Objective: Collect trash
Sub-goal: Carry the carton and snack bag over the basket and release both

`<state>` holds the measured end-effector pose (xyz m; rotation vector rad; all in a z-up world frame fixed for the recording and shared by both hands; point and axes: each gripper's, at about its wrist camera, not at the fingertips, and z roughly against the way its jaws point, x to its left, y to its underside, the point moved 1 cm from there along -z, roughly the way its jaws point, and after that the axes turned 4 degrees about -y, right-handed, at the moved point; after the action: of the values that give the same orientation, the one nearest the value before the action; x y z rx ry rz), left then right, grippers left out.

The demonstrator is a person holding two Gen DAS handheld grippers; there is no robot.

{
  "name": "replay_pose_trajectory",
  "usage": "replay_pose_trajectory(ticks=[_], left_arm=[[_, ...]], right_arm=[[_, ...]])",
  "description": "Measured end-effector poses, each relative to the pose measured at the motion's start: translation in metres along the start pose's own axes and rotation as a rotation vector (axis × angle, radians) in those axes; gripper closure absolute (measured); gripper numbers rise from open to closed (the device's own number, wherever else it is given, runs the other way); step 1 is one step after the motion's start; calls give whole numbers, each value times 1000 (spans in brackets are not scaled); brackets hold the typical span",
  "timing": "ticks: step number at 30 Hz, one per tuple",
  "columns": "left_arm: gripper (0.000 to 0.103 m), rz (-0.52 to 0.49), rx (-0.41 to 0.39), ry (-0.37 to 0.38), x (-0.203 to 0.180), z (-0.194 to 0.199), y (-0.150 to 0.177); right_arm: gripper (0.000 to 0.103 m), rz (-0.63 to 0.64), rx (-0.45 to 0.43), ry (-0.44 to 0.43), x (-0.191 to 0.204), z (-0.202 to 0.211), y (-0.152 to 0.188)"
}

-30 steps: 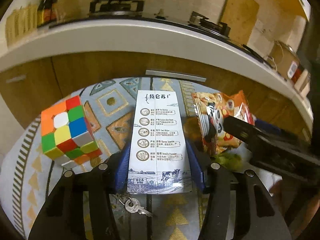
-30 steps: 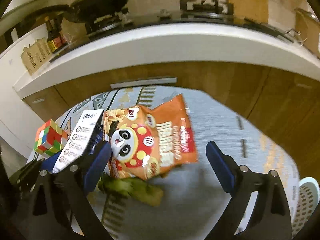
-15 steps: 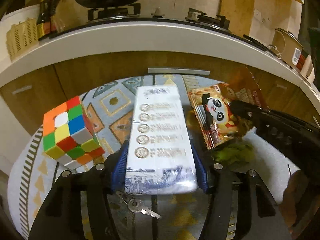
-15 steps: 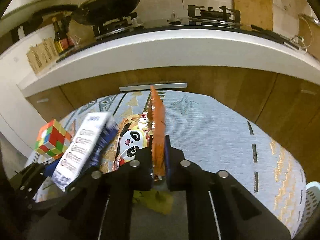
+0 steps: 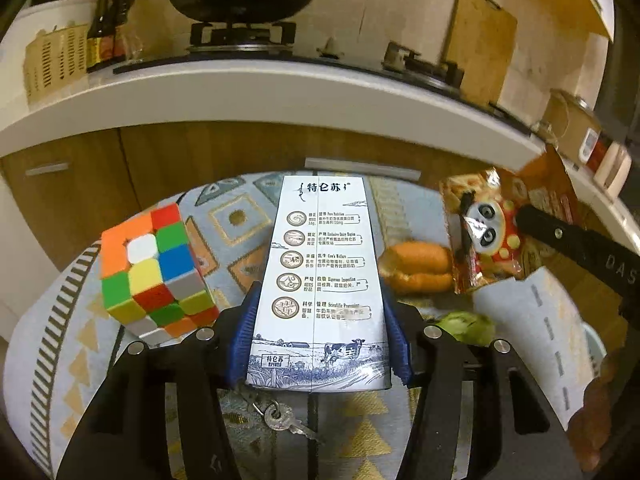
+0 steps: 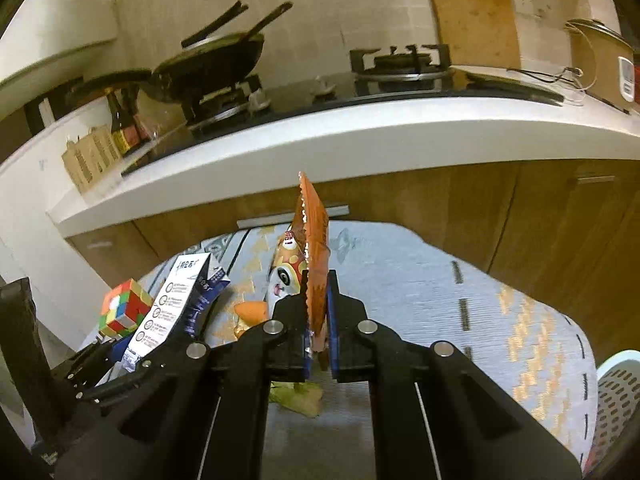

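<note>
My left gripper (image 5: 318, 312) is shut on a tall white milk carton (image 5: 320, 276) with blue print and holds it above the patterned rug (image 5: 236, 220). The carton also shows in the right wrist view (image 6: 168, 312). My right gripper (image 6: 318, 292) is shut on an orange panda snack bag (image 6: 312, 252), seen edge-on and lifted off the rug. The bag also hangs at the right of the left wrist view (image 5: 488, 236). A green leafy scrap (image 5: 466, 326) and an orange peel-like piece (image 5: 420, 266) lie on the rug below.
A colourful puzzle cube (image 5: 154, 272) stands on the rug at the left. Keys (image 5: 280, 420) lie under the carton. A white perforated basket (image 6: 616, 396) is at the right edge. A kitchen counter (image 6: 320, 140) with stove and wok runs behind.
My right gripper closed on the snack bag and lifted it off the rug, uncovering the orange piece. My left gripper raised the carton a little.
</note>
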<state>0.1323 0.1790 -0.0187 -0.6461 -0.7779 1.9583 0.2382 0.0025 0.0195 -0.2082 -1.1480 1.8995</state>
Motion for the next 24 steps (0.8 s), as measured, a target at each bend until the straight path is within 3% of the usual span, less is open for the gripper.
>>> replay_pose_trajectory(ticks=[13, 24], left_arm=[[50, -12, -108, 79, -18, 32, -11], [50, -123, -131, 244, -90, 85, -1]], right_arm=[[98, -46, -99, 32, -16, 68, -1], [98, -94, -158, 158, -46, 150, 8]])
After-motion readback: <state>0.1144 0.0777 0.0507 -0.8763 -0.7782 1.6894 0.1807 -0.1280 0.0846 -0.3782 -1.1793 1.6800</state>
